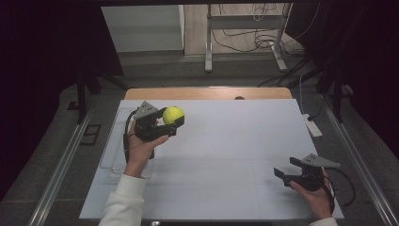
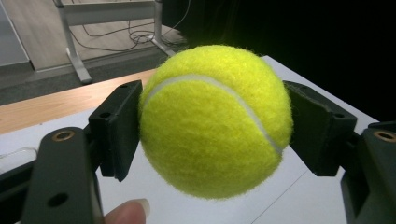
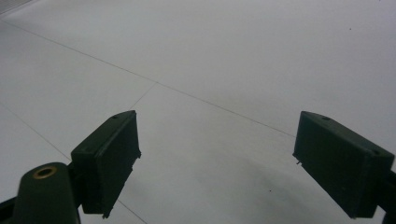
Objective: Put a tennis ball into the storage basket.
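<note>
Yellow-green tennis ball [image 2: 212,123] with white seam, seemingly black fingers [image 2: 116,128]

High view: fixed overhead, looking forward and down across the white table [image 1: 226,141]. Left gripper view: close-range, along its jaws toward the far table edge and floor, sharing both with the high view. Right gripper view: low, near the tabletop.

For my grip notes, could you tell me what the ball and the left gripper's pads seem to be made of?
Tennis ball: yellow felt, fuzzy fibres at its edge, white seam. Left gripper pads: probably matte black hard plastic, with flat faces and screw holes.
</note>
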`<state>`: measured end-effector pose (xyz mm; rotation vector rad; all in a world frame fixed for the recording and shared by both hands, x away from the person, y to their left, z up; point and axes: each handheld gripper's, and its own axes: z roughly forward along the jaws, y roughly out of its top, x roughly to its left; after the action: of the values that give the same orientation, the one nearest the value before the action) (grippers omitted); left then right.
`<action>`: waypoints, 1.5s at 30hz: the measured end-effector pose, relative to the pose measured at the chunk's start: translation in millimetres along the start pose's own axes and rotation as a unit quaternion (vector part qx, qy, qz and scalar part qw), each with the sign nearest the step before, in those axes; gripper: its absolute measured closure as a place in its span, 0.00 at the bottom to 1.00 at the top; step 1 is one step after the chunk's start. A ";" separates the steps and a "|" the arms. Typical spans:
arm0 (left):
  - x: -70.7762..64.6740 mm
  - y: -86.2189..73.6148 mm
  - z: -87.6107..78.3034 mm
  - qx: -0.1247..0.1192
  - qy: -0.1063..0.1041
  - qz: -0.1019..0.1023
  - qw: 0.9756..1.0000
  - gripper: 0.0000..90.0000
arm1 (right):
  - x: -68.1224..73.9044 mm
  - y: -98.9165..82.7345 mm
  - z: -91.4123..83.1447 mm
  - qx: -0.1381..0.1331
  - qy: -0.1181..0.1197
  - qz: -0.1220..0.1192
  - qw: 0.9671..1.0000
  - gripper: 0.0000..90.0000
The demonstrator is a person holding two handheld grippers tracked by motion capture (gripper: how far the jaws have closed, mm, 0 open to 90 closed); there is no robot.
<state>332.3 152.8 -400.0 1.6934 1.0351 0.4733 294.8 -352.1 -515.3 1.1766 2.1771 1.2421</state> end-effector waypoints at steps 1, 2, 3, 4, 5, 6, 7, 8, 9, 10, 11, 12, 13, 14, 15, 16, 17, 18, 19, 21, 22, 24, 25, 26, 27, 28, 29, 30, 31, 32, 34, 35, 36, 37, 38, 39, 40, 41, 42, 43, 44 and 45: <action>0.9 -0.3 -0.1 0.000 0.002 -0.001 1.000 0.29 | -0.1 0.0 0.0 0.000 0.000 0.000 1.000 0.16; 1.6 -0.3 -0.3 0.001 0.003 -0.001 1.000 0.29 | -0.1 0.0 -0.1 0.000 0.000 0.000 1.000 0.16; 1.6 -0.3 -0.3 0.001 0.003 -0.001 1.000 0.29 | -0.1 0.0 -0.1 0.000 0.000 0.000 1.000 0.16; 2.5 -0.4 -0.6 0.001 0.005 -0.001 1.000 0.29 | -0.2 0.0 -0.2 0.000 0.000 0.000 1.000 0.16; 3.8 -0.6 -1.1 0.001 0.009 -0.001 1.000 0.29 | -0.3 -0.1 -0.1 0.000 -0.001 0.000 1.000 0.16; 3.8 -0.6 -1.1 0.001 0.009 -0.001 1.000 0.29 | -0.3 -0.1 -0.1 0.000 -0.001 0.000 1.000 0.16; 5.1 -0.8 -1.6 0.001 0.011 -0.002 1.000 0.29 | -0.4 -0.2 0.0 0.000 -0.001 0.001 1.000 0.16; 6.1 -0.9 -1.9 0.001 0.013 -0.003 1.000 0.29 | -0.3 -0.2 0.1 0.000 0.000 0.000 1.000 0.16; 7.5 -1.0 -2.6 0.000 0.016 -0.004 1.000 0.29 | -0.2 -0.1 0.0 0.000 0.000 0.000 1.000 0.16; 8.8 -1.1 -3.3 0.000 0.018 -0.005 1.000 0.29 | -0.2 -0.1 -0.1 0.000 0.000 0.000 1.000 0.16; 10.3 -1.2 -4.1 -0.001 0.021 -0.006 1.000 0.29 | -0.4 -0.1 -0.1 0.000 0.000 0.000 1.000 0.16; 10.3 -1.2 -4.1 -0.001 0.021 -0.006 1.000 0.29 | -0.4 -0.1 -0.1 0.000 0.000 0.000 1.000 0.16; 11.7 -1.3 -4.9 -0.001 0.024 -0.007 1.000 0.29 | -0.5 -0.1 -0.1 0.000 0.000 0.000 1.000 0.16; 13.4 -1.5 -5.7 -0.001 0.026 -0.009 1.000 0.29 | -0.5 -0.2 -0.1 0.000 -0.001 0.000 1.000 0.16; 14.8 -1.7 -6.4 -0.002 0.026 -0.011 1.000 0.29 | -0.3 -0.1 0.0 0.000 0.000 0.000 1.000 0.16; 15.8 -1.8 -6.9 -0.002 0.026 -0.013 1.000 0.29 | -0.1 -0.1 0.0 0.001 0.000 0.000 1.000 0.16; 17.1 -2.0 -7.7 -0.003 0.025 -0.015 1.000 0.29 | -0.1 -0.1 0.1 0.001 0.000 0.000 1.000 0.16; 17.7 -2.0 -8.2 -0.004 0.027 -0.016 1.000 0.29 | 0.0 -0.1 0.2 0.000 0.000 0.000 1.000 0.16; 18.6 -2.0 -8.9 -0.005 0.028 -0.016 0.999 0.29 | -0.1 -0.1 0.2 0.000 0.000 0.000 1.000 0.16; 19.6 -2.0 -9.5 -0.005 0.030 -0.016 0.999 0.29 | -0.2 -0.1 0.2 0.001 0.000 0.000 1.000 0.16; 20.5 -2.1 -9.8 -0.006 0.032 -0.017 0.999 0.29 | -0.3 -0.1 0.2 0.000 0.000 0.000 1.000 0.16; 24.1 -2.7 -11.3 -0.005 0.035 -0.021 0.999 0.29 | -0.3 -0.1 0.3 0.001 0.000 0.000 1.000 0.16; 24.1 -2.7 -11.3 -0.005 0.035 -0.021 0.999 0.29 | -0.3 -0.1 0.3 0.001 0.000 0.000 1.000 0.16; 26.1 -2.9 -12.2 -0.005 0.035 -0.023 0.999 0.29 | -0.2 -0.2 0.3 0.001 0.000 0.000 1.000 0.16; 27.1 -3.1 -12.6 -0.006 0.035 -0.025 0.999 0.29 | -0.1 -0.2 0.3 0.001 -0.001 0.000 1.000 0.16; 28.4 -3.3 -13.3 -0.006 0.037 -0.026 0.999 0.29 | -0.1 -0.3 0.3 0.001 0.000 0.000 1.000 0.16; 29.4 -3.5 -13.8 -0.005 0.040 -0.026 0.999 0.29 | 0.0 -0.3 0.4 0.002 0.000 0.001 1.000 0.16; 30.3 -3.7 -14.4 -0.005 0.046 -0.025 0.999 0.29 | 0.1 -0.2 0.3 0.002 0.000 0.001 1.000 0.16; 30.3 -3.7 -14.4 -0.005 0.046 -0.025 0.999 0.29 | 0.1 -0.2 0.3 0.002 0.000 0.001 1.000 0.16; 31.6 -4.0 -15.1 -0.003 0.051 -0.024 0.998 0.29 | -0.1 -0.2 0.3 0.001 0.000 0.000 1.000 0.16; 34.5 -4.8 -16.2 -0.002 0.055 -0.026 0.998 0.29 | -0.2 -0.2 0.2 0.001 0.000 0.001 1.000 0.16; 35.8 -5.3 -16.6 -0.002 0.058 -0.028 0.998 0.29 | -0.2 -0.2 0.3 0.001 0.000 0.000 1.000 0.16; 38.1 -6.2 -16.8 0.000 0.063 -0.029 0.998 0.29 | -0.2 -0.2 0.5 0.001 0.000 0.000 1.000 0.16; 38.1 -6.2 -16.8 0.000 0.063 -0.029 0.998 0.29 | -0.2 -0.2 0.5 0.001 0.000 0.000 1.000 0.16; 40.2 -6.9 -17.1 0.001 0.065 -0.031 0.997 0.29 | 0.0 -0.2 0.6 0.001 0.000 0.000 1.000 0.16; 42.1 -7.6 -17.3 0.001 0.067 -0.033 0.997 0.29 | -0.1 -0.2 0.7 0.002 0.000 0.000 1.000 0.16; 44.0 -8.3 -17.6 0.002 0.069 -0.035 0.997 0.29 | -0.1 -0.2 0.7 0.002 0.000 0.000 1.000 0.16; 45.7 -9.0 -17.9 0.003 0.072 -0.036 0.997 0.29 | -0.2 -0.2 0.6 0.002 -0.001 0.000 1.000 0.16; 47.3 -9.7 -18.0 0.004 0.074 -0.038 0.997 0.29 | -0.2 -0.2 0.5 0.001 -0.001 0.000 1.000 0.16; 49.2 -10.5 -18.4 0.005 0.077 -0.040 0.996 0.29 | -0.1 -0.2 0.5 0.001 -0.001 0.000 1.000 0.16; 50.5 -11.3 -18.6 0.006 0.079 -0.041 0.996 0.29 | 0.0 -0.2 0.5 0.002 -0.001 0.000 1.000 0.16; 52.1 -12.2 -18.7 0.009 0.082 -0.043 0.996 0.29 | 0.0 -0.2 0.5 0.002 -0.001 0.000 1.000 0.16</action>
<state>342.3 207.1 -413.2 1.6388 1.2284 0.5561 295.0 -351.9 -515.7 1.1779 2.1790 1.2373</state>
